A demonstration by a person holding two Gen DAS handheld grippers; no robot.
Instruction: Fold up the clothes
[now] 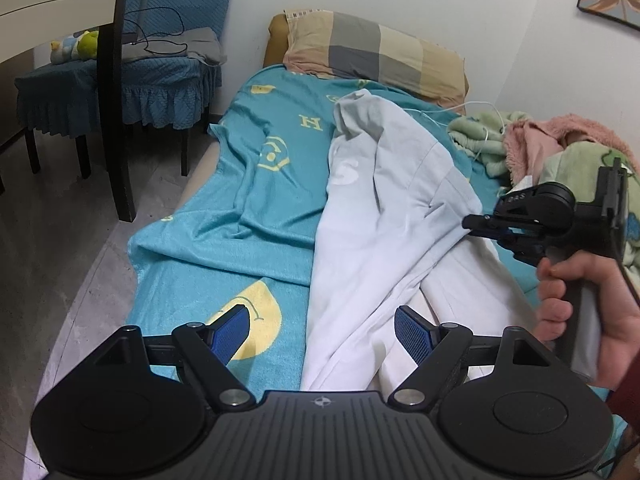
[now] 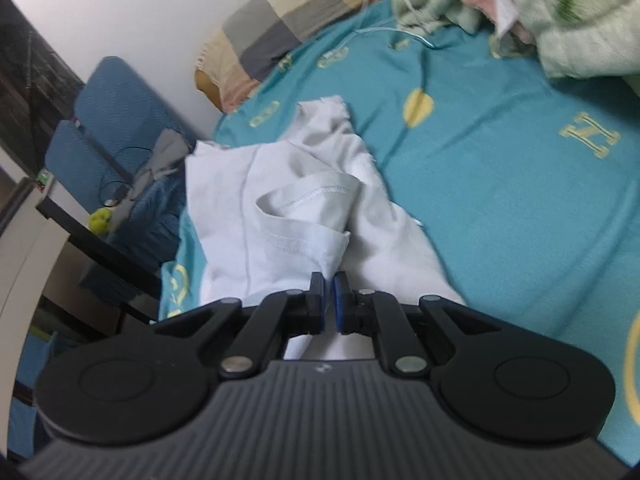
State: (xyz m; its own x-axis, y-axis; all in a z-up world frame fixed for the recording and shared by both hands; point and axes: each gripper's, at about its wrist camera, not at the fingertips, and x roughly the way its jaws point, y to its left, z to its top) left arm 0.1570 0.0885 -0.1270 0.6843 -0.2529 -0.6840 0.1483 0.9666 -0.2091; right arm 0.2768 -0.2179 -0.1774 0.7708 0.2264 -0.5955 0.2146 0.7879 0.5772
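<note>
Spread over the bed's teal patterned blanket (image 1: 224, 216), the rumpled white cotton T-shirt (image 1: 376, 248) is mid-fold: the right hand-held gripper (image 2: 328, 300) pinches its edge, the left hand-held gripper (image 1: 320, 334) gapes empty, likely needing a grip opposite.

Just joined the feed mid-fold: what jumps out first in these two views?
A crumpled white cotton T-shirt lies along the middle of a bed covered by a turquoise blanket with yellow motifs. The right gripper is pinched shut on the shirt's edge, while the left gripper hangs wide open over its near end. Behind, a checked beige-and-grey pillow sits against the wall, with pink and green fleece blankets heaped on the right.
</note>
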